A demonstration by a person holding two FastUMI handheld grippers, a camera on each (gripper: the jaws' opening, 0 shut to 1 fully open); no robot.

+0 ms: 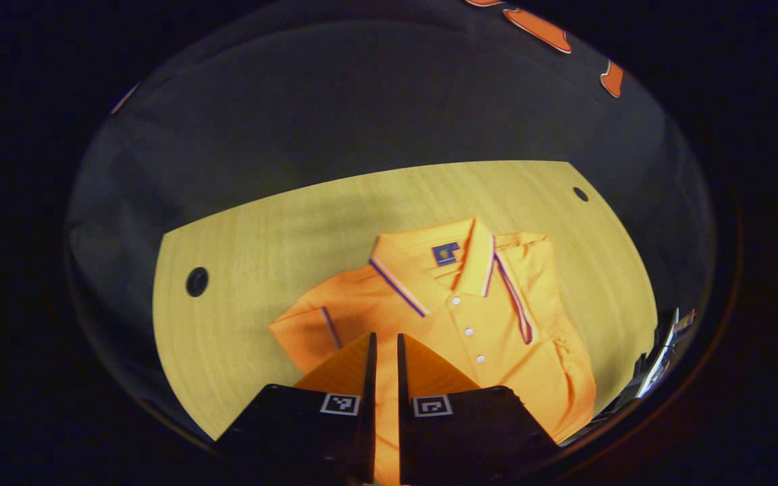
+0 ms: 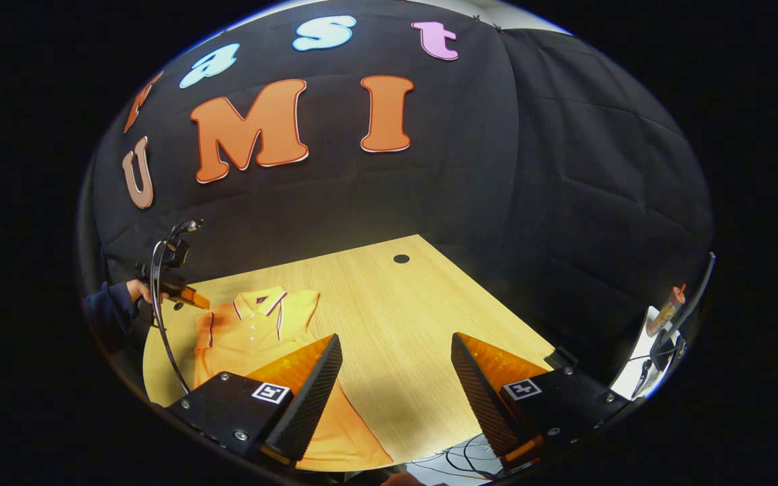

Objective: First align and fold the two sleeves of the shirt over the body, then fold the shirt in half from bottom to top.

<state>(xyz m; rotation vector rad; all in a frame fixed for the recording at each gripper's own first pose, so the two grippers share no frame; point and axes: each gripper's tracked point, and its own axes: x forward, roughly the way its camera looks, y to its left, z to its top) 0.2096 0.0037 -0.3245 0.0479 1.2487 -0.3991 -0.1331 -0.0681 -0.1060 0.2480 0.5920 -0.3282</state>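
An orange polo shirt (image 1: 443, 317) lies face up on the wooden table (image 1: 261, 256), collar away from me. One sleeve (image 1: 517, 297) lies folded over the body, while the other sleeve (image 1: 301, 331) still spreads out flat. My left gripper (image 1: 383, 337) hovers over the shirt near the spread sleeve, its fingers shut with only a thin slit and nothing held. In the right gripper view a hand holds that left gripper (image 2: 183, 295) above the shirt (image 2: 254, 331). My right gripper (image 2: 396, 368) stands wide open over the table (image 2: 396, 317), beside the shirt's lower part.
The tabletop has round cable holes (image 1: 196, 281) (image 1: 580, 194) (image 2: 401, 258). Loose cables (image 2: 456, 459) hang at the near edge. Dark and white gear (image 1: 659, 361) sits past the table's side. Black cloth walls stand behind and beside the table.
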